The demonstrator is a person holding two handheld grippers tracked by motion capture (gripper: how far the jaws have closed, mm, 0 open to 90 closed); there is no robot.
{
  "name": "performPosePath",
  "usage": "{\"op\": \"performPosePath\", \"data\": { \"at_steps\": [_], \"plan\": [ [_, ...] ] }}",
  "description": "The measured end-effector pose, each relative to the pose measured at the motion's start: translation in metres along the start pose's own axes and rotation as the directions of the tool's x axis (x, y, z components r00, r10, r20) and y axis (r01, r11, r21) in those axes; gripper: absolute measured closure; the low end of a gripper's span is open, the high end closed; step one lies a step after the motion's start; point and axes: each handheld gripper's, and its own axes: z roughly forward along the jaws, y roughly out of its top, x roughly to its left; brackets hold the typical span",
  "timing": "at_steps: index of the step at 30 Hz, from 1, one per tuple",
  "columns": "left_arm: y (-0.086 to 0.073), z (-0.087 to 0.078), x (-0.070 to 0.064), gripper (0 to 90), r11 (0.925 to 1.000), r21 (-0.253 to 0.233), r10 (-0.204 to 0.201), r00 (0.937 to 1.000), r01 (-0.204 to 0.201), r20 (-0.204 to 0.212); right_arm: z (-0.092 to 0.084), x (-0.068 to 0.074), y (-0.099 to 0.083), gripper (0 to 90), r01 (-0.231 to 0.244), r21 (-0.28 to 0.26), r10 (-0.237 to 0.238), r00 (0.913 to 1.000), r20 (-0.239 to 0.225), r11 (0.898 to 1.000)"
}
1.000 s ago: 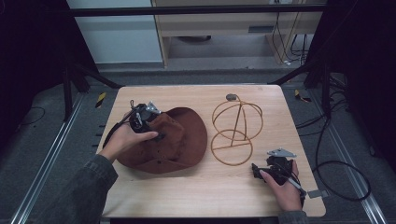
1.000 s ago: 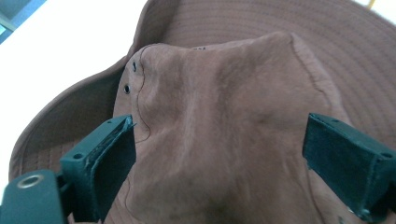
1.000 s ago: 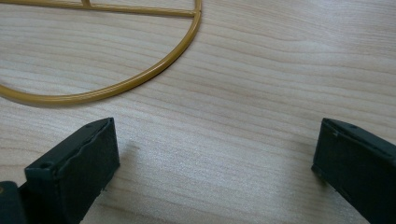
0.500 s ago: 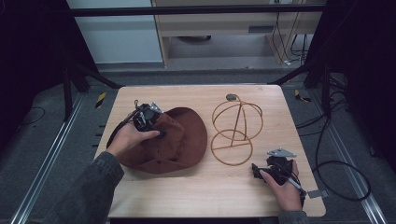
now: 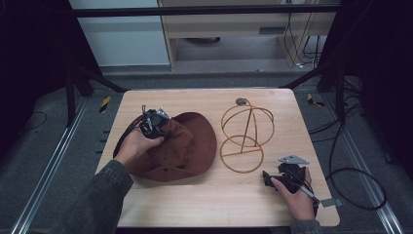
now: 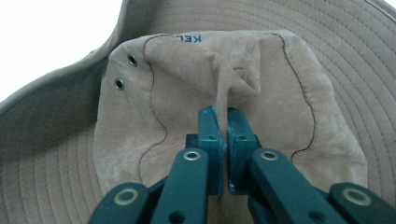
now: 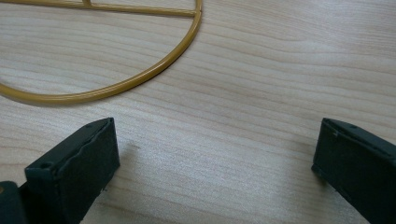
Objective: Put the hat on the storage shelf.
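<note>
Hat (image 5: 185,148), brown, brimmed, at nine o'clock on worktop (image 5: 204,204) beside wire stand (image 5: 246,141): left claw (image 6: 223,116) has just been closing, now pinching a crown fold, ready to lift; right claw (image 7: 215,154) released, resting at five o'clock.

A lab recording bay: a bare wooden table (image 5: 209,204) framed by black struts (image 5: 92,78), trailing floor cables (image 5: 350,146).
</note>
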Motion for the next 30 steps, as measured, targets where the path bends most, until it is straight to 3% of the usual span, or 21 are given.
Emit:
{"op": "performPosePath", "data": {
  "at_steps": [16, 21, 30],
  "plan": [
    [0.011, -0.022, -0.004, 88.7, 0.9988, 0.034, 0.035, 0.9993, -0.035, -0.012, 0.000, 0.000, 0.000, 0.4, -0.001, 0.000, 0.001, 1.0000, -0.001, 1.000],
    [0.012, -0.036, -0.010, 88.7, 0.9986, 0.011, 0.052, 0.9985, -0.052, -0.017, 0.000, 0.000, 0.000, 0.4, 0.000, 0.000, 0.000, 1.0000, -0.002, 1.000],
    [0.000, -0.070, -0.019, 88.8, 0.9945, -0.079, 0.067, 0.9972, -0.069, -0.035, 0.000, 0.000, 0.000, 0.4, 0.000, 0.000, 0.000, 1.0000, -0.002, 1.000]
  ]
}}
